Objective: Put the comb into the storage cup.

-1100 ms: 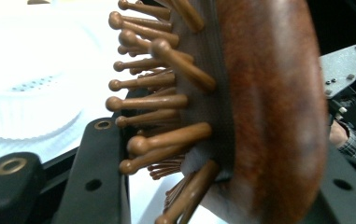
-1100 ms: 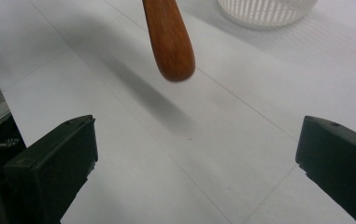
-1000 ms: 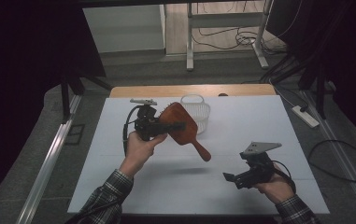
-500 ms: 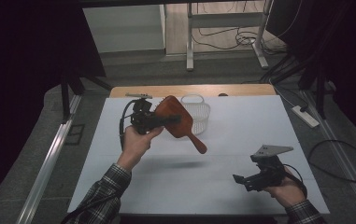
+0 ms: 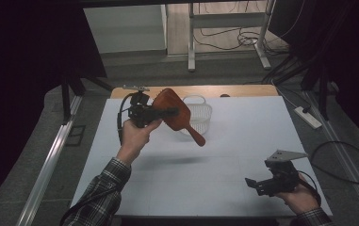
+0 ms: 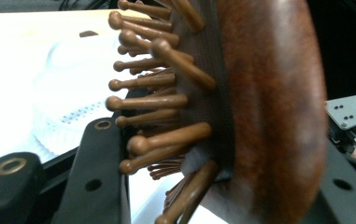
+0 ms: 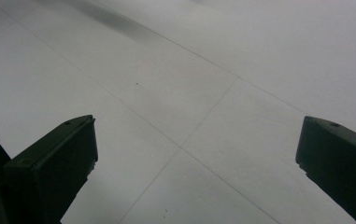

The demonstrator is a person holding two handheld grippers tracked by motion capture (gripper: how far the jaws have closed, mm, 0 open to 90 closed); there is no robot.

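A brown wooden hairbrush (image 5: 177, 113) hangs in the air over the far middle of the white table (image 5: 243, 141), its handle pointing down to the right. My left gripper (image 5: 165, 112) is shut on the brush head. In the left gripper view the brush (image 6: 264, 107) sits between the black jaws, its round-tipped bristles pointing left. Just behind the brush stands a white perforated basket (image 5: 200, 115), also seen pale in the left gripper view as a basket (image 6: 63, 93). My right gripper (image 5: 255, 184) is low at the near right of the table, open, nothing between its jaws (image 7: 194, 154).
A wooden strip (image 5: 224, 90) runs along the table's far edge. A power strip (image 5: 309, 117) and cables lie on the floor to the right. Metal rails run along the left side. Table legs stand on the floor beyond.
My left gripper has carried the hairbrush a little up and toward the far side, nearer the basket. My right gripper has drawn back toward the near right corner.
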